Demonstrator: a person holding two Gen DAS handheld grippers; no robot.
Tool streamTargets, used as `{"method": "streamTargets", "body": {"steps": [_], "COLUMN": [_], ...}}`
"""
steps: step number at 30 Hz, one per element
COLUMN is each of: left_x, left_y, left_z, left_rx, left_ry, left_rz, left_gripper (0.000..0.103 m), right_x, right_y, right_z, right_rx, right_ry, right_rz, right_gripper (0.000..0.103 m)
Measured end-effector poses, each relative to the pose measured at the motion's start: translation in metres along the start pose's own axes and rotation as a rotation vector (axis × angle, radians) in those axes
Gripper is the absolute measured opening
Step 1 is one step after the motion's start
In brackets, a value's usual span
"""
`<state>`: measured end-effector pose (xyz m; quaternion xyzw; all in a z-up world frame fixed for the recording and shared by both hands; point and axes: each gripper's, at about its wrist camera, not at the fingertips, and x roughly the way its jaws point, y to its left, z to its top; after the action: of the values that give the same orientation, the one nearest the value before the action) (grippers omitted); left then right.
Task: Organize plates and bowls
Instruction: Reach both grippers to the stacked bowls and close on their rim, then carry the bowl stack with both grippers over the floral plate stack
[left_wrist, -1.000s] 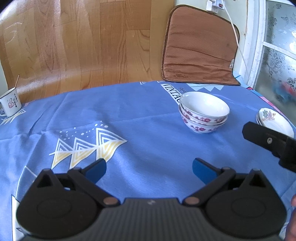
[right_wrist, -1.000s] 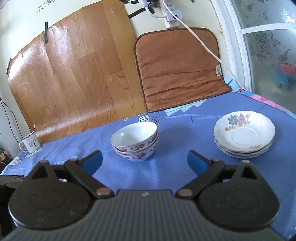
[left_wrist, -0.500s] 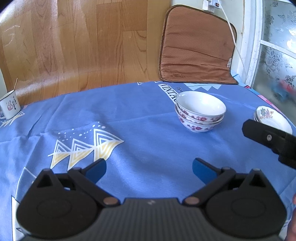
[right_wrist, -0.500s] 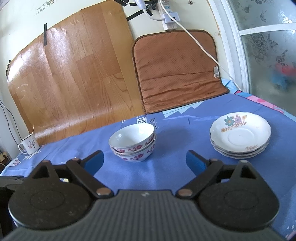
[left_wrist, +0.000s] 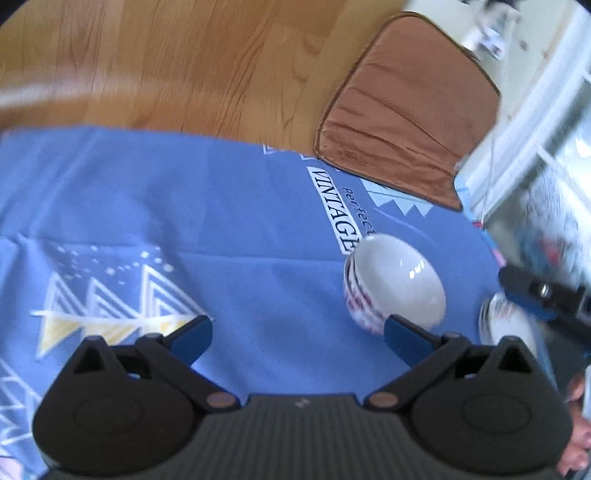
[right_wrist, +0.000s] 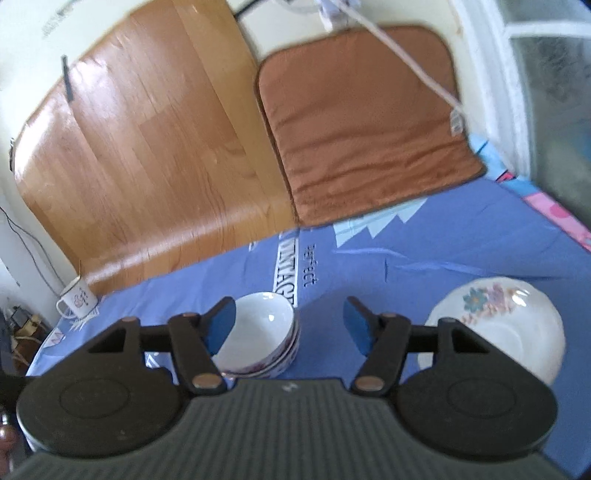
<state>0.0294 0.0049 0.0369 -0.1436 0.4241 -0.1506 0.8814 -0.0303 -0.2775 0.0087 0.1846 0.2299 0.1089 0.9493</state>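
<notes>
Your left gripper (left_wrist: 298, 336) hangs over the blue tablecloth (left_wrist: 229, 221) with its blue-padded fingers spread wide and nothing between them. The stacked bowls (left_wrist: 393, 282) sit ahead and to the right of it, just beyond the right fingertip (left_wrist: 400, 334), which overlaps the near rim in this view; whether it touches you cannot tell from the blurred frame. Further right, past that finger, a sliver of the plate stack (left_wrist: 508, 323) shows beneath the tip of your other tool. Your right gripper (right_wrist: 289, 325) also stands apart, though less widely, and grips nothing. From its camera the bowls (right_wrist: 264, 328) lie just ahead and slightly left, partly hidden behind the left finger (right_wrist: 219, 326), while the floral plates (right_wrist: 506, 317) rest on the cloth off to the right of the right finger. Far ahead on the left, a white mug (right_wrist: 77, 297) stands near the table edge, and a brown cushion (right_wrist: 364, 125) leans against the wall beyond the fingers.
</notes>
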Motion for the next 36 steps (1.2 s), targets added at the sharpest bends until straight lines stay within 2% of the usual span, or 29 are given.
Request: {"method": "streamTargets", "body": {"steps": [3,4,8,14,15,16,17,18,19,21,24,30,36], "left_x": [0.016,0.020,0.036,0.064,0.069,0.074,0.075,0.075,0.077,0.074,0.066,0.056,0.080], "left_y": [-0.001,-0.003,-0.012,-0.017,-0.019,-0.020,-0.021,-0.021,-0.021,-0.024,-0.039,-0.097,-0.173], "left_z": [0.012,0.015,0.026,0.033,0.031,0.028,0.026,0.024,0.024,0.023,0.025,0.035,0.027], "left_rx": [-0.020,-0.028,-0.072,-0.098,-0.093,-0.091,-0.087,-0.086,-0.103,-0.132,-0.108,-0.040,0.056], "left_ry": [0.046,0.049,0.067,0.146,0.162,0.179,0.159,0.157,0.174,0.183,0.174,0.160,0.226], "left_rz": [-0.073,-0.088,-0.111,-0.116,-0.120,-0.122,-0.121,-0.126,-0.160,-0.143,-0.108,-0.193,-0.282], "left_gripper": [0.099,0.099,0.095,0.063,0.054,0.047,0.046,0.038,0.031,0.031,0.031,0.031,0.031], "right_x": [0.023,0.030,0.059,0.091,0.095,0.100,0.105,0.110,0.115,0.115,0.106,0.059,-0.002], "right_y": [-0.010,-0.012,-0.015,-0.015,-0.016,-0.017,-0.019,-0.021,-0.026,-0.029,-0.024,-0.045,-0.088], "right_z": [0.016,0.019,0.029,0.030,0.028,0.027,0.024,0.021,0.017,0.016,0.019,0.046,0.052], "right_rx": [0.011,0.011,0.007,-0.030,-0.033,-0.031,-0.021,-0.005,0.030,0.072,0.064,0.052,0.068], "right_ry": [0.108,0.143,0.277,0.413,0.427,0.444,0.468,0.492,0.508,0.509,0.509,0.413,0.331], "right_rz": [0.029,0.039,0.079,0.087,0.088,0.090,0.094,0.100,0.126,0.136,0.131,0.100,-0.027], "right_gripper": [0.064,0.059,0.050,0.041,0.040,0.036,0.029,0.026,0.024,0.023,0.023,0.023,0.023]}}
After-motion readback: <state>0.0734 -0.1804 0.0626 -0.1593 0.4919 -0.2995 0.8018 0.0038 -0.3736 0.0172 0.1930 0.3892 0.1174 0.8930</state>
